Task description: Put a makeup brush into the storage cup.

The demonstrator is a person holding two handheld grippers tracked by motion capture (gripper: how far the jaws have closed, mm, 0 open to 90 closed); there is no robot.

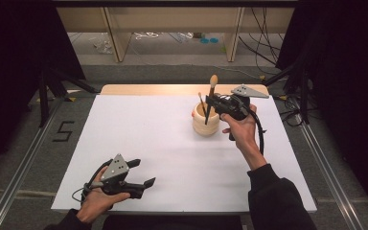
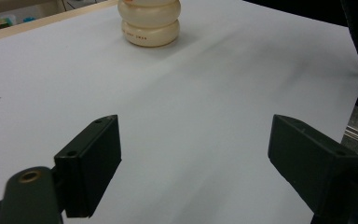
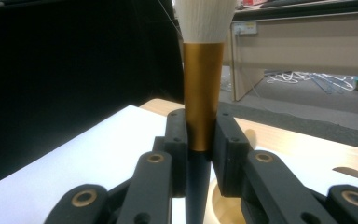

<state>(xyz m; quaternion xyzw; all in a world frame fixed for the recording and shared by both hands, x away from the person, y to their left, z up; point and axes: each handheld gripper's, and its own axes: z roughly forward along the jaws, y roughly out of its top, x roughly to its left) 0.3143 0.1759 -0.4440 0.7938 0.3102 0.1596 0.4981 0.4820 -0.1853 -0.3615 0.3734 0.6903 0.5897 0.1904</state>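
High view: brush [image 1: 211, 93] is pinched upright at its gold ferrule by the right gripper [image 1: 211, 102], handle tip poised over the holder [image 1: 205, 123] at the counter's [image 1: 163, 143] far side, bristles up, while the left gripper [image 1: 141, 175] is rested spread, well apart.

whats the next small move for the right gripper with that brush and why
Probably lower the brush straight down into the wooden holder before letting go. The right gripper is shut on its gold ferrule, the brush stands upright with its handle end at the holder's mouth, and a second brush is in there, so keep it vertical.
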